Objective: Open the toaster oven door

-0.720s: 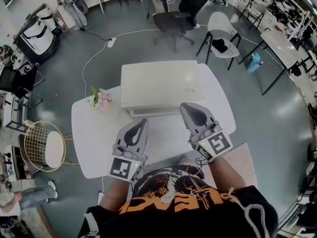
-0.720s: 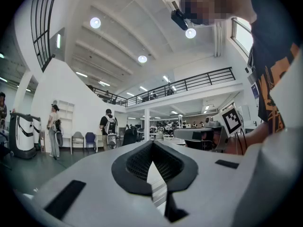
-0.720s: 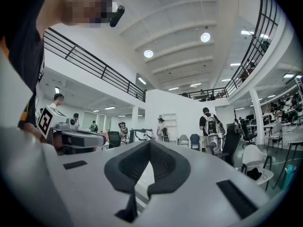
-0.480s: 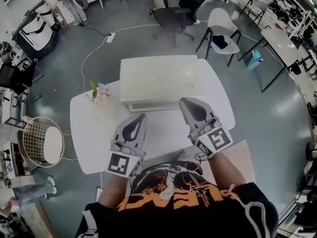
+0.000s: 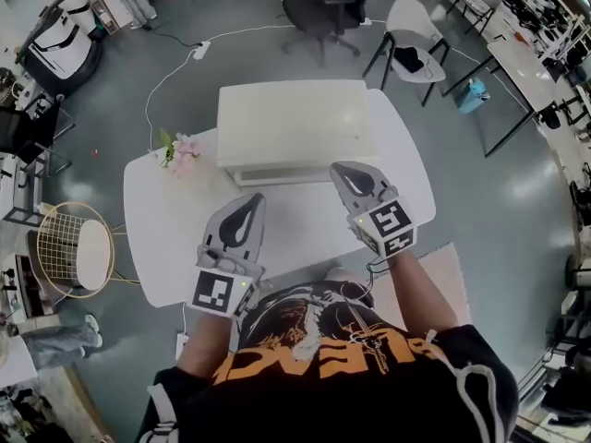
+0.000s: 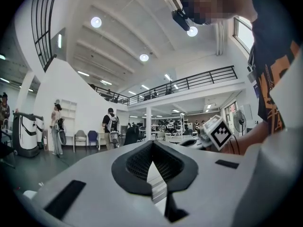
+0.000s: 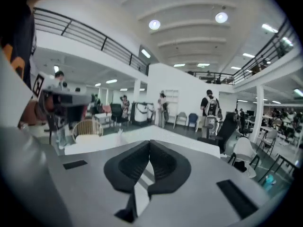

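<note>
The white toaster oven (image 5: 295, 125) stands at the back of the white table (image 5: 166, 238), seen from above. Its front edge (image 5: 277, 173) faces me and the door looks closed. My left gripper (image 5: 253, 199) hovers over the table just short of the oven's front, left of centre. Its jaws are shut and empty (image 6: 152, 143). My right gripper (image 5: 340, 168) sits by the oven's front right corner, with its jaws also shut on nothing (image 7: 149, 144). Neither gripper touches the oven.
A small bunch of pink flowers (image 5: 179, 154) lies on the table left of the oven. A wire stool (image 5: 72, 258) stands to the left of the table. Office chairs (image 5: 319, 12) and a white chair (image 5: 413, 48) stand beyond it. People stand far off in the room (image 6: 110, 126).
The scene has slid up and left in the head view. Both grippers stay shut just before the oven's front; the right one has turned slightly.
</note>
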`<state>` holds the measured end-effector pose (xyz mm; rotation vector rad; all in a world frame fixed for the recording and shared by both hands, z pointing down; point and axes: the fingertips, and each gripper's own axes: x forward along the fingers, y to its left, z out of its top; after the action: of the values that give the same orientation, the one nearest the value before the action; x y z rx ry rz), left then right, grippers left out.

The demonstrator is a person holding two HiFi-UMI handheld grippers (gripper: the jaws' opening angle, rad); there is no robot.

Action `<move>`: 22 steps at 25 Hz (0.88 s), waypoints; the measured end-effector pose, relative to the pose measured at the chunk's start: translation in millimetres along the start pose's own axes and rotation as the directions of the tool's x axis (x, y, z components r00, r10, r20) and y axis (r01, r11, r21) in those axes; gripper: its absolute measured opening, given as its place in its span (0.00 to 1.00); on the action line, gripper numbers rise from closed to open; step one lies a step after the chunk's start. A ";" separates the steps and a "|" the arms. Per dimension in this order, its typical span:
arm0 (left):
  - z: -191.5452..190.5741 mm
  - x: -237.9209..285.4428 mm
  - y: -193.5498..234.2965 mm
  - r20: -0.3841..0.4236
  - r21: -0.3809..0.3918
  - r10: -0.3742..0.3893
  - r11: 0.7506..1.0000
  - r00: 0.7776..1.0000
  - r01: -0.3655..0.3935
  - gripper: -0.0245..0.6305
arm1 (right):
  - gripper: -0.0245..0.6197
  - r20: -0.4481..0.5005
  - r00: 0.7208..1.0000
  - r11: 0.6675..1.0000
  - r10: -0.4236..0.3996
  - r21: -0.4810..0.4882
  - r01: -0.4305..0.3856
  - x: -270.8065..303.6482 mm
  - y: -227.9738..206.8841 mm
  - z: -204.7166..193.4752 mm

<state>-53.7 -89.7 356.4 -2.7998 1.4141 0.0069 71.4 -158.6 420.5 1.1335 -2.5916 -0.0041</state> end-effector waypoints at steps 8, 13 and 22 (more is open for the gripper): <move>-24.9 -14.6 6.2 -0.075 -0.026 0.036 0.999 0.997 -0.038 0.07 | 0.26 -0.423 0.900 0.939 0.106 -0.256 -0.231 31.3 12.0 -106.0; -40.0 -17.1 5.7 -0.110 -0.008 0.013 1.000 0.994 -0.014 0.08 | 0.26 -0.517 0.848 0.869 0.115 -0.360 -0.338 47.3 21.5 -121.9; -47.5 -22.6 -2.7 -0.129 -0.002 -0.001 1.000 0.992 0.001 0.08 | 0.27 -0.667 0.740 0.797 0.084 -0.400 -0.452 59.3 14.8 -157.6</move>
<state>-64.9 -70.2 404.0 -2.8496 1.4372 -0.1763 67.7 -171.9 588.9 0.4087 -1.9278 -0.2418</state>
